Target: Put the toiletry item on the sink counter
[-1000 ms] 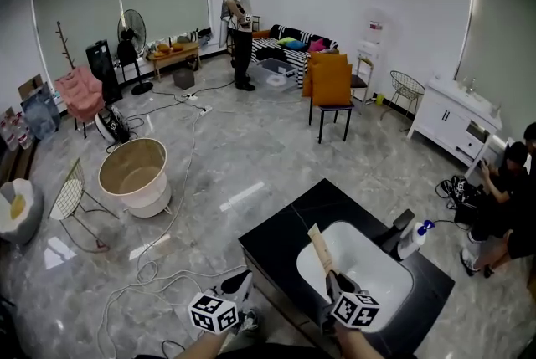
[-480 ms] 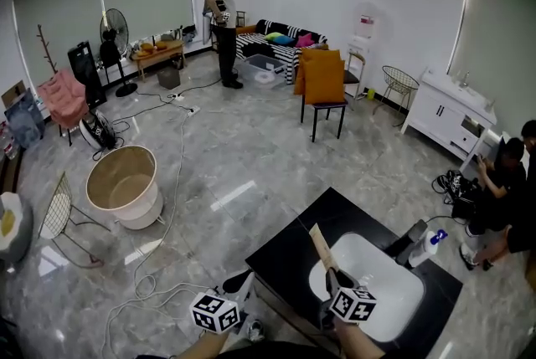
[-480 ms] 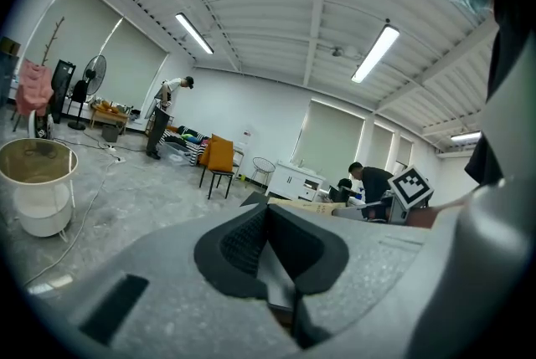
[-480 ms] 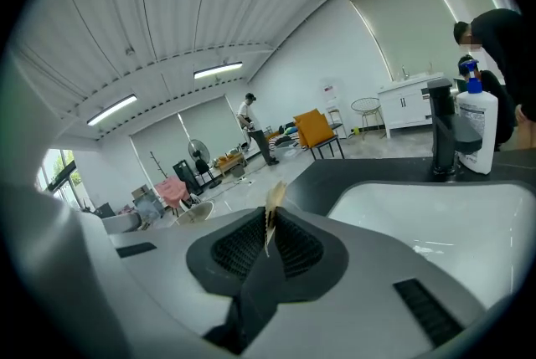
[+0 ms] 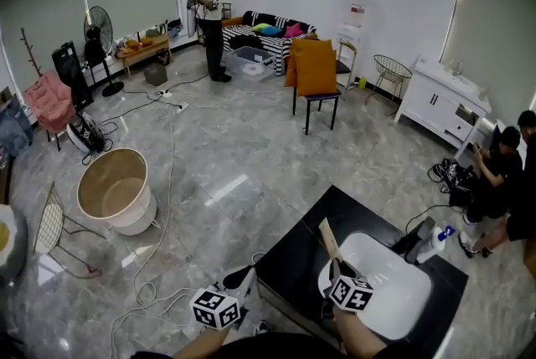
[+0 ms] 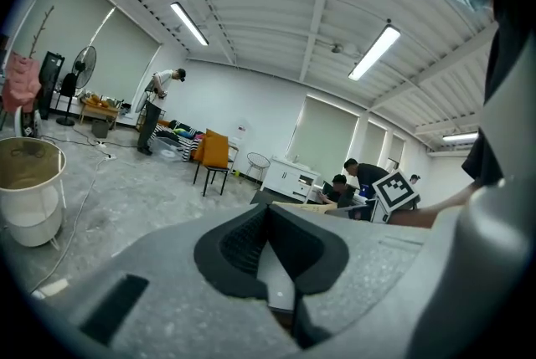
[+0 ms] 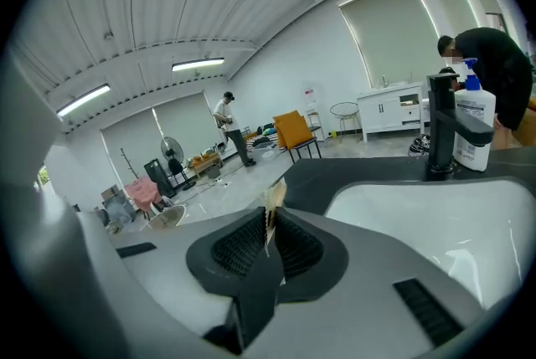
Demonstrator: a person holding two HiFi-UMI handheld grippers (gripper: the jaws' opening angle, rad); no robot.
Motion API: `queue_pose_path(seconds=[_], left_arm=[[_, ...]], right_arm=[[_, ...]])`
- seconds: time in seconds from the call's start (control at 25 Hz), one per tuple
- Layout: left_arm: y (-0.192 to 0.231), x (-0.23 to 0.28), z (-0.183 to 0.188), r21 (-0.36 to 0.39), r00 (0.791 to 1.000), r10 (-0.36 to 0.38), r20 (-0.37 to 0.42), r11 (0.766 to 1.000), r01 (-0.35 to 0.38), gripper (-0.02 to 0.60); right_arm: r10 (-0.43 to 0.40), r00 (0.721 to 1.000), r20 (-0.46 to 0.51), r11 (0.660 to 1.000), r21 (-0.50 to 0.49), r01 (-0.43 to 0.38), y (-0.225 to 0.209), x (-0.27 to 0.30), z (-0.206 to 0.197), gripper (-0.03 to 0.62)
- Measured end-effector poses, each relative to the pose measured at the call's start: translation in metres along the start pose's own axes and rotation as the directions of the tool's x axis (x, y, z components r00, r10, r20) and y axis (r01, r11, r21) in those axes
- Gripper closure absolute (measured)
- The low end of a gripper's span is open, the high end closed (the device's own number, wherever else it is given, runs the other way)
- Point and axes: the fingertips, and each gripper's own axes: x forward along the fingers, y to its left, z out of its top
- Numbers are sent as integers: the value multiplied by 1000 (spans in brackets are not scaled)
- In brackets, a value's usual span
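A black sink counter (image 5: 295, 253) with a white basin (image 5: 389, 294) lies just ahead of me. My right gripper (image 5: 336, 267) is shut on a thin, flat tan toiletry item (image 5: 328, 238), which sticks up and forward over the basin's left rim. In the right gripper view the item (image 7: 273, 202) stands pinched between the pads, with the basin (image 7: 435, 211) beyond it. My left gripper (image 5: 242, 280) hangs off the counter's left edge. Its jaws (image 6: 268, 244) are shut with nothing between them.
A black faucet (image 5: 420, 233) and a white pump bottle (image 5: 436, 243) stand at the basin's far side. Two people sit on the floor at right (image 5: 502, 182). A beige tub (image 5: 115, 192), floor cables (image 5: 159, 207) and an orange chair (image 5: 316, 73) lie further off.
The head view has swung left and closer, so the counter sits further right and lower. The right gripper keeps its hold on the tan item over the basin rim.
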Motion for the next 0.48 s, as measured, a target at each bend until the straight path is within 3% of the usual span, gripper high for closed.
queue_pose_path(seconds=[0.48], left_arm=[[28, 20, 7, 12, 999, -34, -28, 999, 34, 580]], right_arm=[[-138, 989, -44, 987, 72, 141, -14, 51, -18, 554]])
